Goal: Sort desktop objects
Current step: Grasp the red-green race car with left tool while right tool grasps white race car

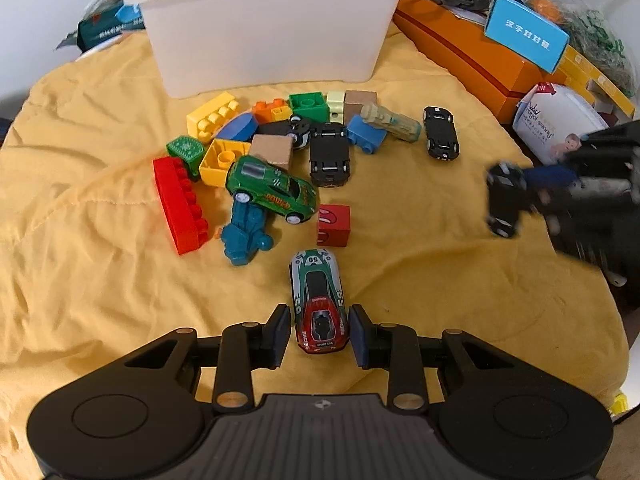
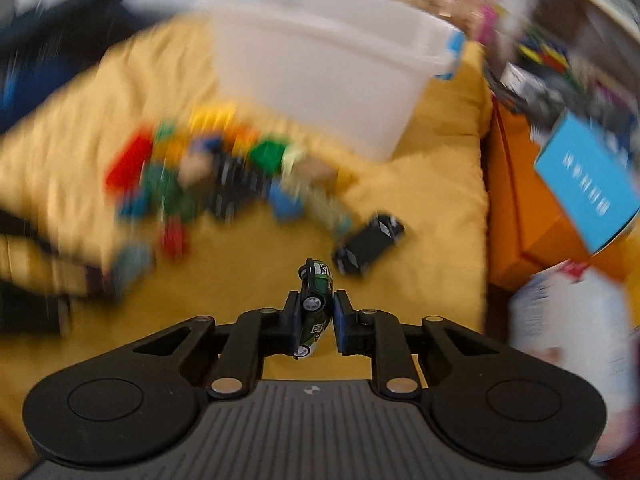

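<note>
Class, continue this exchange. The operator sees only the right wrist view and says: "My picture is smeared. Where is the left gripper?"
Observer: The left gripper straddles a red-and-green toy racing car numbered 59 on the yellow cloth. I cannot tell whether its pads press on the car.
Operator: What lies just beyond that car?
Observer: A printed red cube, standing apart from the pile.
Operator: How does my gripper look from there?
Observer: The right gripper is blurred at the right edge, holding a small dark-green toy car clear of the pile.
</note>
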A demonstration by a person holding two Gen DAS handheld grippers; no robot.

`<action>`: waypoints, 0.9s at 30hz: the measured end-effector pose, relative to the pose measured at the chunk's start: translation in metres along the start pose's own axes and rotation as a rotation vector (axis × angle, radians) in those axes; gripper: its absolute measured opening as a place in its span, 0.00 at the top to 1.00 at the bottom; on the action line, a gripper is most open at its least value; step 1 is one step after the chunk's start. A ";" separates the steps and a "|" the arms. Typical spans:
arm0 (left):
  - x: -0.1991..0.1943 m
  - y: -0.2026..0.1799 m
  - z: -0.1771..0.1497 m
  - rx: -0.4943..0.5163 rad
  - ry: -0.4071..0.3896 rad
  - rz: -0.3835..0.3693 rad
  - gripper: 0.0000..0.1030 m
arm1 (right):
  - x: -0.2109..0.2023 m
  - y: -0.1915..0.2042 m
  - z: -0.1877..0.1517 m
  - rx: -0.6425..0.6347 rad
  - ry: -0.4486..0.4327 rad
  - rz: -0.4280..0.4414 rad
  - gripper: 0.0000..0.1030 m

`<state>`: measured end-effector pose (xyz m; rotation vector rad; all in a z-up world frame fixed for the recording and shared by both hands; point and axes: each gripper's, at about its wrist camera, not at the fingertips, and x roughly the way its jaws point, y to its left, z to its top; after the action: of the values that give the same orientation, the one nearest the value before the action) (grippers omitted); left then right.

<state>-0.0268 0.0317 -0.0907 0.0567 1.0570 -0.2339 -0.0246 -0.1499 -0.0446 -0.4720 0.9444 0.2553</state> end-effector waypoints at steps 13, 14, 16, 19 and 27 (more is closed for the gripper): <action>0.001 -0.001 -0.005 -0.016 0.012 0.017 0.66 | -0.016 0.042 -0.005 -0.176 -0.077 0.127 0.61; 0.000 0.000 -0.005 -0.021 0.012 0.018 0.66 | -0.016 0.033 -0.008 -0.172 -0.091 0.142 0.59; 0.001 -0.001 -0.005 -0.029 0.017 0.018 0.66 | -0.014 0.018 -0.010 -0.194 -0.110 0.190 0.54; 0.002 -0.003 -0.005 -0.039 0.024 0.015 0.65 | -0.006 0.009 -0.009 -0.290 -0.141 0.271 0.54; 0.002 -0.002 -0.004 -0.075 0.017 0.028 0.65 | 0.026 0.014 -0.013 -0.259 -0.073 0.341 0.61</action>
<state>-0.0294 0.0301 -0.0945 0.0058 1.0803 -0.1682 -0.0249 -0.1442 -0.0769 -0.5328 0.9214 0.7056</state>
